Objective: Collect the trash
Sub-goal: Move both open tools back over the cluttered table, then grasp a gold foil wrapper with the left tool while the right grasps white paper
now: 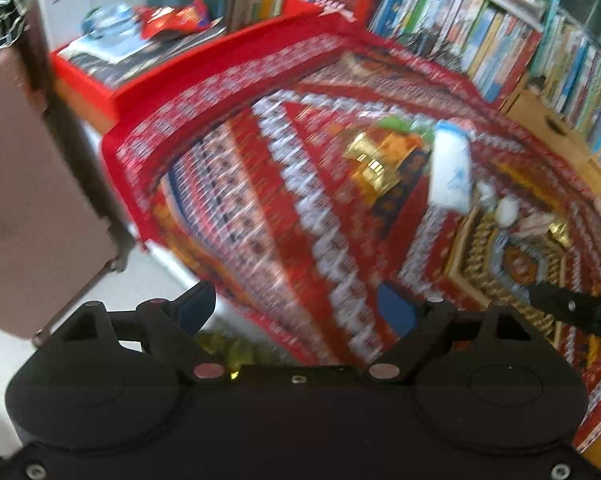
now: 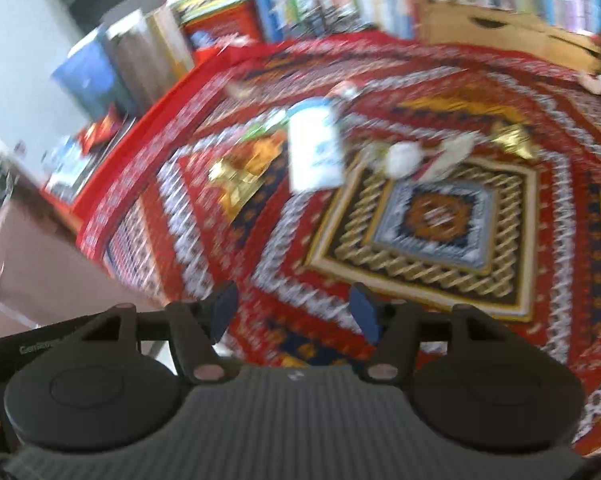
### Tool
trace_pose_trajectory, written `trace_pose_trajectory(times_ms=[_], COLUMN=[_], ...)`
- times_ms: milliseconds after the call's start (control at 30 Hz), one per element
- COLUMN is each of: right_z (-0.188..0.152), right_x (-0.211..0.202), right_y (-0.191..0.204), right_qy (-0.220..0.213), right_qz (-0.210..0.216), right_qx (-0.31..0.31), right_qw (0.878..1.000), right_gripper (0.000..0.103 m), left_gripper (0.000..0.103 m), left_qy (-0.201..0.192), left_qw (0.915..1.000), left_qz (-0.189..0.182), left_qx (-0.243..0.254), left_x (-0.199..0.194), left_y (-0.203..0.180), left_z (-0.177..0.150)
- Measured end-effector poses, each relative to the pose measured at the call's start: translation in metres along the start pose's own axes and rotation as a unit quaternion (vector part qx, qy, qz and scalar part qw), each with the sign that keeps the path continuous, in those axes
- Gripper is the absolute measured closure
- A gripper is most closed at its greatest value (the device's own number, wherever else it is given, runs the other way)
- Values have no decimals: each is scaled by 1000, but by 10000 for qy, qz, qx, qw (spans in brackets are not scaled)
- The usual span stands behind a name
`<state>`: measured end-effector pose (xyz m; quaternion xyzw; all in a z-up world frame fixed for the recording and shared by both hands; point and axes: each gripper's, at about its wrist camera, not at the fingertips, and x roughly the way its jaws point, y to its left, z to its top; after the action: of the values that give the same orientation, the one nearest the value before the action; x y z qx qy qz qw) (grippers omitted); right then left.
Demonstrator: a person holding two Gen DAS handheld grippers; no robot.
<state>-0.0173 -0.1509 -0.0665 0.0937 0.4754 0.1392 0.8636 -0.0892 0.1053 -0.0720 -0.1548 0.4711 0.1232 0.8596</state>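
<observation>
At the far left a low red side shelf (image 1: 88, 76) carries a crumpled red snack bag (image 1: 172, 20), probably litter set aside out of the way. To its right, the bench under a red patterned woven cloth (image 2: 228, 248) holds the trash, grouped near the middle where either hand could reach it. First comes a shiny gold foil wrapper (image 2: 240, 178), lying flat. Just beside it is a white plastic pouch with blue print (image 2: 316, 148), then a crumpled white paper ball (image 2: 400, 158) touching a torn pale wrapper (image 2: 448, 156), and a smaller gold foil scrap (image 2: 512, 138) slightly apart.

The left gripper (image 1: 296, 308) hangs above the near edge of the cloth, jaws spread wide with nothing between them. The right gripper (image 2: 292, 312) is likewise parted and empty, tilted down toward the litter, likely ready for a first pick. Both views are blurred, so finer details are unclear.
</observation>
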Motion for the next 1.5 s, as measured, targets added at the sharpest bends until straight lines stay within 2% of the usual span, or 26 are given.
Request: trace_pose_trajectory(times_ms=[200, 300, 367, 500, 800, 1033, 1300, 1400, 1500], right_z=[20, 29, 37, 53, 86, 104, 117, 119, 120], right_x=[-4, -4, -3, 7, 51, 85, 112, 119, 125], right_y=[-37, -50, -60, -78, -116, -133, -140, -140, -140], right_qy=[-165, -239, -319, -384, -145, 52, 210, 304, 422], right_qz=[-251, -333, -372, -414, -515, -613, -614, -630, -611], right_qx=[401, 536, 668, 933, 1441, 1620, 1586, 1549, 1500], right_qw=[9987, 9977, 9966, 9940, 9881, 9849, 9852, 9855, 9859], right_gripper=[30, 31, 31, 31, 31, 31, 33, 37, 47], left_gripper=[17, 17, 22, 24, 26, 23, 22, 27, 39], left_qy=[43, 100, 196, 212, 296, 375, 553, 600, 568], left_qw=[9990, 9985, 9983, 9979, 9959, 9935, 9923, 9921, 9924], left_qz=[-431, -513, -482, -332, 46, 418, 504, 572, 553], left_qx=[-137, -156, -244, -509, -848, -994, -984, -946, -938], left_x=[14, 28, 41, 66, 118, 154, 183, 190, 191], left_y=[-20, -31, -38, -45, -52, -62, -77, -82, -84], left_z=[34, 50, 60, 78, 106, 116, 116, 115, 114])
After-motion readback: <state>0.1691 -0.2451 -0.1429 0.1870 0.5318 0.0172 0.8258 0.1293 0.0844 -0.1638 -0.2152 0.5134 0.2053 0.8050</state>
